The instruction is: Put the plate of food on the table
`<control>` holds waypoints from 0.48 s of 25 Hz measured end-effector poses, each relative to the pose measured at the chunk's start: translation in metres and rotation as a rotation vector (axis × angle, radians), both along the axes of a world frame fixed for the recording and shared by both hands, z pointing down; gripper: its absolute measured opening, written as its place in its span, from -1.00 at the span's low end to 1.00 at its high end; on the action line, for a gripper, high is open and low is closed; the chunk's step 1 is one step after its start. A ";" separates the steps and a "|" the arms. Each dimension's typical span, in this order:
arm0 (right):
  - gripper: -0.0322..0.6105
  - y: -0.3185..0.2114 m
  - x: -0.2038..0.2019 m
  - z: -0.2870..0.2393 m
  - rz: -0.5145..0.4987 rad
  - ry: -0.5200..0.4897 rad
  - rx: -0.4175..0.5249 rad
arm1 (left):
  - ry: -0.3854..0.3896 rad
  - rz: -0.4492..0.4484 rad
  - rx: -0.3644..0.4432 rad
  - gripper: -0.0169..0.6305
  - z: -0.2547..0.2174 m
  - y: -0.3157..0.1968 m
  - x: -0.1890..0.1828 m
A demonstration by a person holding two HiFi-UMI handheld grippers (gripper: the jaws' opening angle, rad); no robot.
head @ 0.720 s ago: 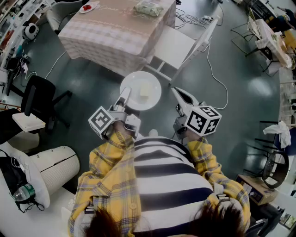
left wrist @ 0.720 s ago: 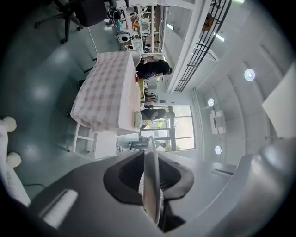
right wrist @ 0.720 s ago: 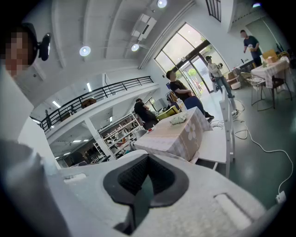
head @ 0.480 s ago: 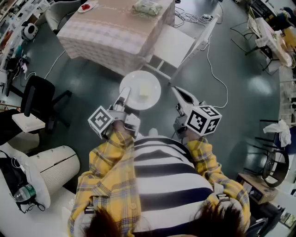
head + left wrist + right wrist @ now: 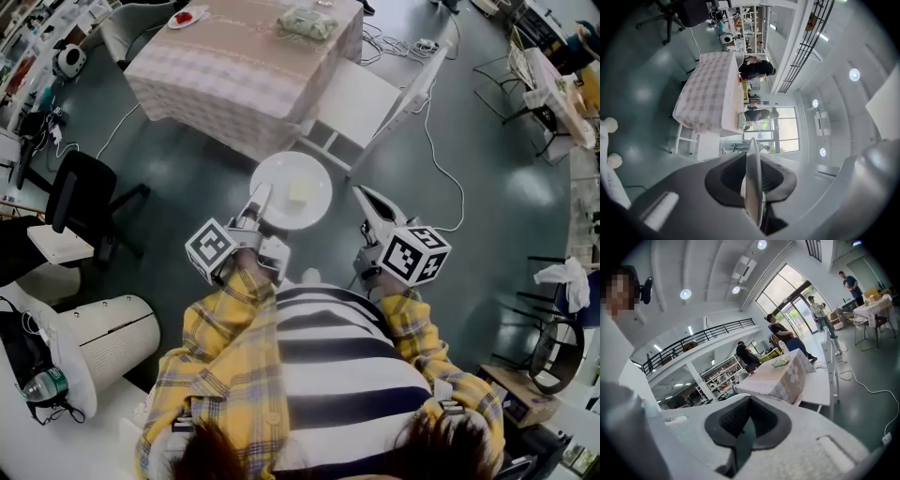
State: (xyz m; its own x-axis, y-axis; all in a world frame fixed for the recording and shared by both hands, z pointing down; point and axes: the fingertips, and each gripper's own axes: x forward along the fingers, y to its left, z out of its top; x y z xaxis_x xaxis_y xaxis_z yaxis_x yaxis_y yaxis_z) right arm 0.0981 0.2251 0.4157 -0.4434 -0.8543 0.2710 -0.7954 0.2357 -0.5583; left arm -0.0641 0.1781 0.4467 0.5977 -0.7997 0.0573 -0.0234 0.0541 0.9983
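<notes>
Left hand-held gripper (image 5: 265, 195) pinches plate (image 5: 277, 176) rim — right hand-held gripper (image 5: 365, 195) closed, empty.

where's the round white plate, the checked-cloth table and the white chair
round white plate (image 5: 313, 174), head view, bare rim beside the food
checked-cloth table (image 5: 234, 67), head view, bare middle of the top
white chair (image 5: 361, 97), head view, seat

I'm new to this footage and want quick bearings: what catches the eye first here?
The white plate, carrying a pale piece of food, hangs over the floor, clamped by its rim in the left gripper. Ahead stands the table with its checked cloth, not yet reached. The right gripper is shut and empty, to the plate's right.
</notes>
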 end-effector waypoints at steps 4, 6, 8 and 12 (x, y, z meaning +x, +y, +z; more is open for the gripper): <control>-0.91 0.002 0.002 0.004 -0.029 0.014 0.001 | 0.001 0.002 0.017 -0.84 -0.002 0.001 0.010; -0.91 0.004 0.006 0.008 -0.033 0.015 -0.010 | 0.007 0.000 0.005 -0.84 0.003 0.004 0.015; -0.91 0.006 0.010 0.011 -0.037 0.015 -0.022 | 0.005 -0.008 -0.012 -0.84 0.009 0.006 0.017; -0.91 0.004 0.017 0.015 -0.038 0.019 -0.033 | -0.009 -0.027 -0.020 -0.84 0.014 0.006 0.016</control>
State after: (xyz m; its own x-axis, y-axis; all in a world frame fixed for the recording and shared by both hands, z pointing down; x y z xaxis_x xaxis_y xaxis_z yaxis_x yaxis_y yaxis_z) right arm 0.1153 0.2294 0.4306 -0.4698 -0.8276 0.3071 -0.7967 0.2477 -0.5513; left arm -0.0484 0.1837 0.4604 0.5750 -0.8144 0.0786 -0.0309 0.0744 0.9968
